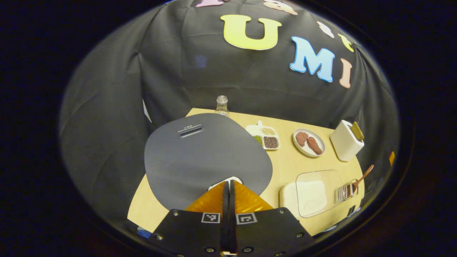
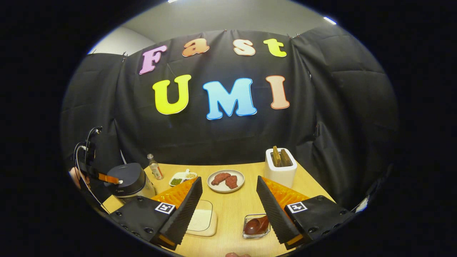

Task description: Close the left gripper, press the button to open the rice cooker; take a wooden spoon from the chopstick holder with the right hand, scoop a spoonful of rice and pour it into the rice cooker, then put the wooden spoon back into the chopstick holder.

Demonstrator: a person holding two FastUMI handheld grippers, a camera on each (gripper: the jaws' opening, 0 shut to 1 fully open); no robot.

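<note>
Left gripper view: left gripper (image 1: 229, 185) pinched fully together, nothing between the fingers, tips poised over the white button (image 1: 228, 179) at the near edge of the rice cooker (image 1: 203, 157), lid still down. Off to the right, rice in a clear tray (image 1: 314, 192), and just beside it a wooden spoon (image 1: 362, 176) standing in the small chopstick holder (image 1: 346, 191). Farther back, a toaster (image 1: 345, 144) and a plate of meat (image 1: 309, 142). Right gripper view: right gripper (image 2: 228, 208) spread wide and empty, hanging above the table (image 2: 235, 210), spoon bowl (image 2: 255, 225) in the holder between the fingers and close below. Cooker (image 2: 130, 182) at far left, with the other gripper's tip against it. Likely risks: tips sliding off the small button under an off-centre push, leaving the lid latched; lid springing up into the fingers; later, tipping the light holder while drawing the spoon out.
</note>
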